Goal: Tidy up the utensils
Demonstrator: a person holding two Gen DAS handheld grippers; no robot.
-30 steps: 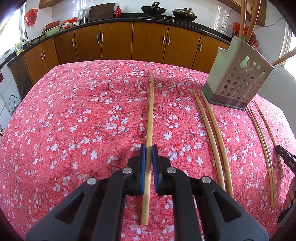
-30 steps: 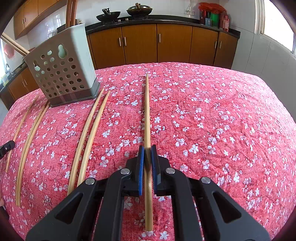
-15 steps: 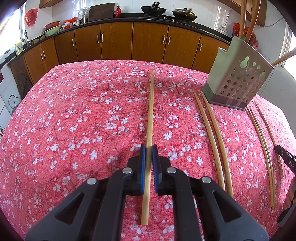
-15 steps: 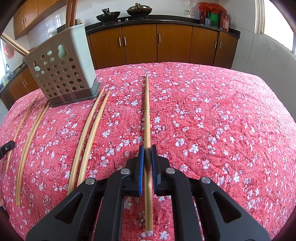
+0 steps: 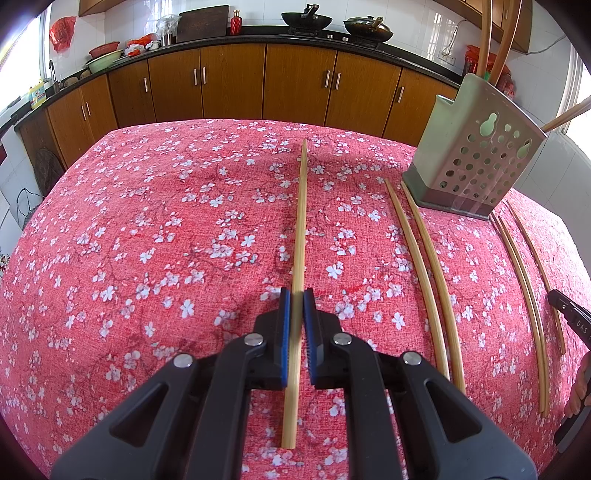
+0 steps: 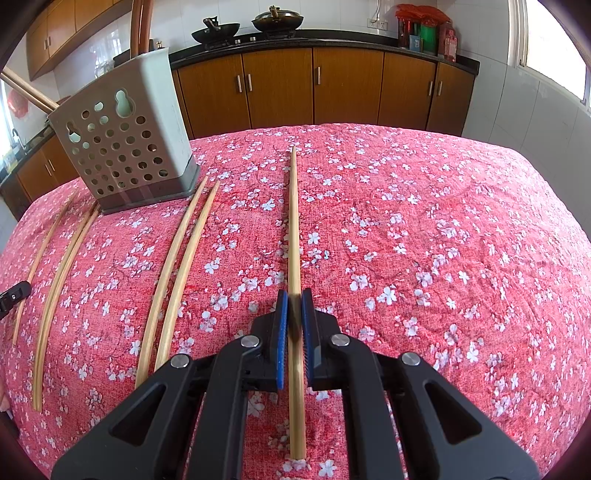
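Note:
My left gripper (image 5: 294,306) is shut on a bamboo chopstick (image 5: 301,229) that lies lengthwise on the red floral tablecloth (image 5: 147,229). My right gripper (image 6: 291,306) is shut on another chopstick (image 6: 294,221) the same way. A grey perforated utensil holder (image 5: 476,166) stands at the back right in the left wrist view and at the back left in the right wrist view (image 6: 125,144), with chopsticks standing in it. Two loose chopsticks (image 5: 424,266) lie beside it, and more (image 5: 524,280) lie beyond.
Wooden kitchen cabinets (image 5: 295,85) and a counter with woks (image 5: 306,18) run behind the table. The other gripper's tip (image 5: 569,317) shows at the right edge of the left wrist view, and at the left edge of the right wrist view (image 6: 13,293).

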